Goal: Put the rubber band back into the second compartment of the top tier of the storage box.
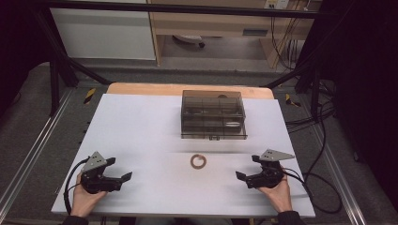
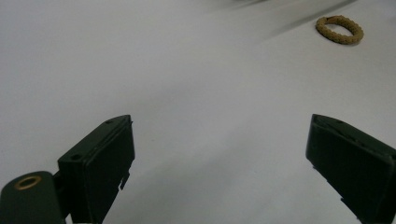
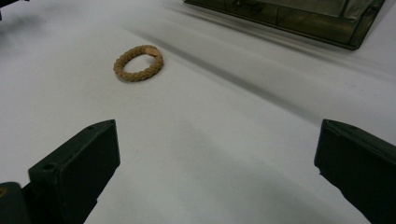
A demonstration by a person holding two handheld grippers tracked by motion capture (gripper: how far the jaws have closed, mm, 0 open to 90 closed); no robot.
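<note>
The left tool (image 1: 119,174) rests low on the white surface (image 1: 141,136), held in the person's left hand (image 1: 83,194), its two black jaws spread wide with nothing between them. In the left gripper view those jaws stand far apart over bare white, and the braided ring (image 2: 339,29) lies well ahead of them, off toward the upper right.

The right tool (image 1: 246,169) mirrors it on the other side, gripped by the right hand (image 1: 278,190), jaws likewise wide and empty. In the right gripper view the ring (image 3: 138,62) sits ahead of the jaws and to the left, lying flat, apart from both.

Taking the ring (image 1: 198,161) as the landmark in the high view: it is a small tan braided loop lying flat on the surface, roughly midway between the two tools, each of which points inward at it from the near corners. Neither tool touches it. Beyond the ring, toward the far edge, stands a smoky translucent box (image 1: 213,115) with inner compartments, its lid shut; small items show dimly inside, too unclear to name. A corner of that box (image 3: 299,18) shows beyond the ring in the right gripper view. A cable (image 1: 319,187) trails from the right tool off the side of the surface.
</note>
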